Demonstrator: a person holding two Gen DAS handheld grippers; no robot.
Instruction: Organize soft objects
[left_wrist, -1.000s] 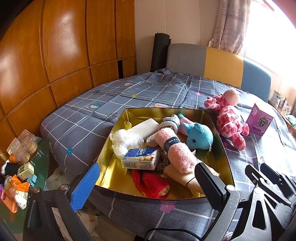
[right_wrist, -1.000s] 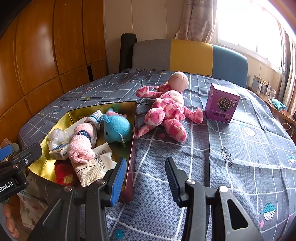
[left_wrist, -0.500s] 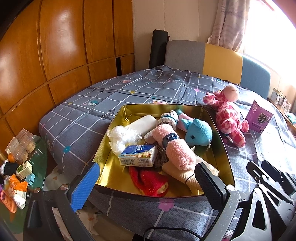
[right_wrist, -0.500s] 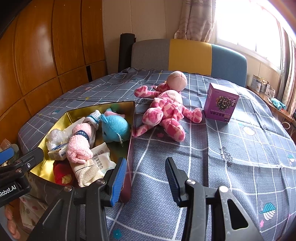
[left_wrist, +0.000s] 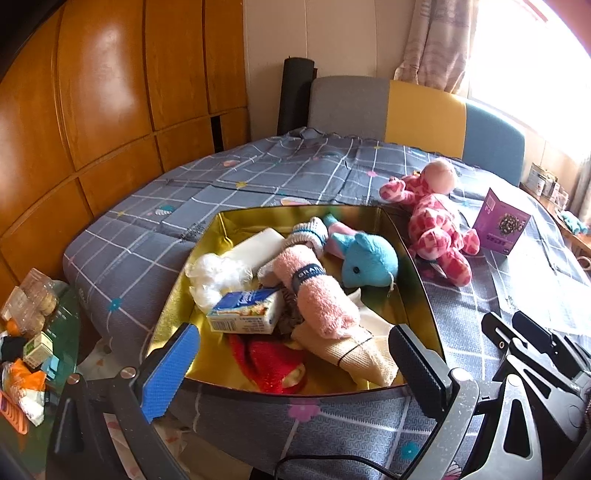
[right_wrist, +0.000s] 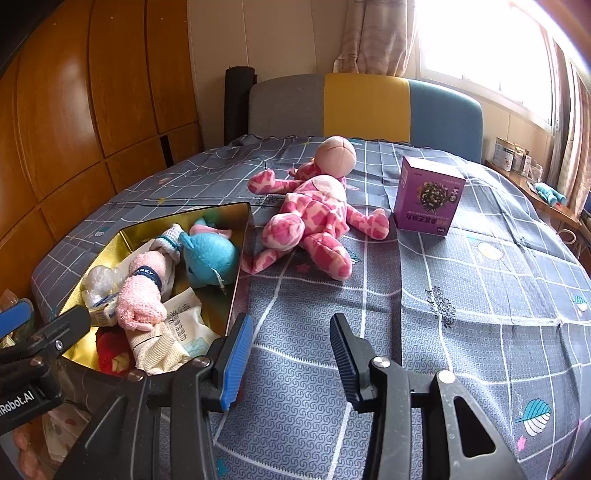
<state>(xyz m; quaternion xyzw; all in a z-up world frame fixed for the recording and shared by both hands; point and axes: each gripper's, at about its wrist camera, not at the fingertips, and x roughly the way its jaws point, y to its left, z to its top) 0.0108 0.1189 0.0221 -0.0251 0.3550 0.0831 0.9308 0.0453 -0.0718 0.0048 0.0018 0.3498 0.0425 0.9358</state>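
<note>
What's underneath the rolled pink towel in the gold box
The pink towel lies over a cream cloth and a white packet in the gold box. What lies beneath them is covered.

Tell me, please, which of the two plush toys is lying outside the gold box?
The pink spotted plush toy lies on the bedspread beside the gold box; the blue plush toy sits inside it.

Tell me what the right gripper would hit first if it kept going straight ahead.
Probably the bedspread first, since the open right gripper points slightly down over bare cover. Further along that line lies the pink plush, a little left of centre. Depth is hard to judge through the fisheye.
</note>
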